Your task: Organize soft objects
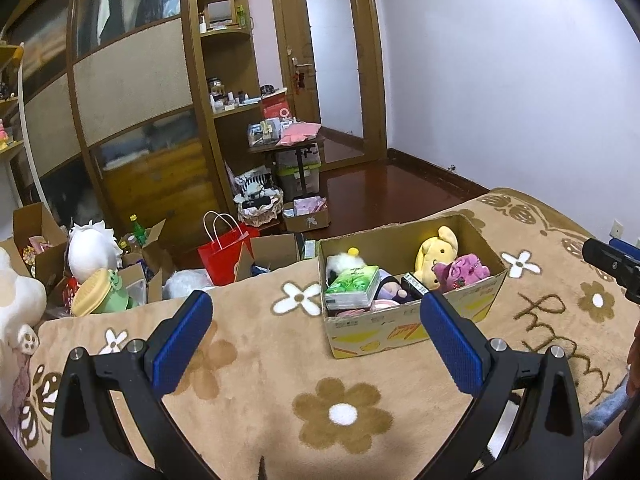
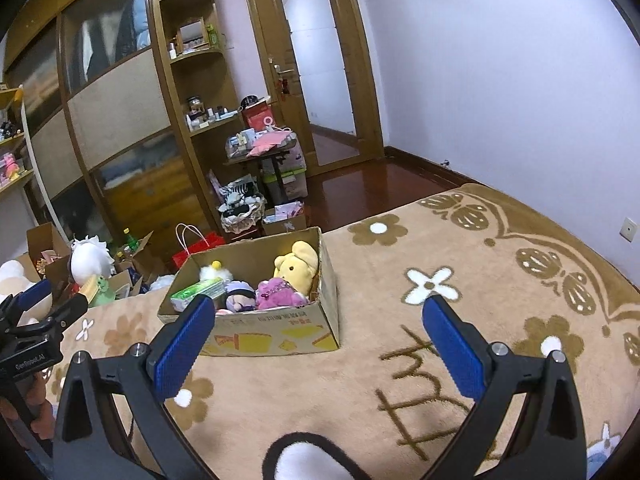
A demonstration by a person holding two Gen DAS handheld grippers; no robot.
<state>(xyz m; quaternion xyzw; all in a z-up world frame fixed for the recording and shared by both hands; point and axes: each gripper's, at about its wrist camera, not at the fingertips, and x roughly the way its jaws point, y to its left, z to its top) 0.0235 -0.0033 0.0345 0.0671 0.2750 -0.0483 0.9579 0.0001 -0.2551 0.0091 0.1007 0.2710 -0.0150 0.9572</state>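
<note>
A cardboard box (image 1: pixel 412 328) (image 2: pixel 276 336) stands on a tan flowered blanket (image 1: pixel 280 364) (image 2: pixel 400 320). It holds a yellow plush (image 1: pixel 434 252) (image 2: pixel 298 266), a purple plush (image 1: pixel 460 270) (image 2: pixel 276 294), a dark-haired doll (image 2: pixel 240 300), a small white plush (image 1: pixel 344 260) and a green tissue pack (image 1: pixel 352 286) (image 2: pixel 198 292). My left gripper (image 1: pixel 316 340) is open and empty, just short of the box. My right gripper (image 2: pixel 318 340) is open and empty, to the box's right. A black-and-white soft thing (image 2: pixel 304 456) lies just under the right gripper.
Beyond the blanket's far edge the floor is cluttered: a red paper bag (image 1: pixel 224 252), open cartons, a white plush head (image 1: pixel 90 248), a green and yellow toy (image 1: pixel 100 296), a basket (image 1: pixel 258 204). Wardrobe, shelves and a door stand behind. The other gripper shows at the right edge (image 1: pixel 612 264).
</note>
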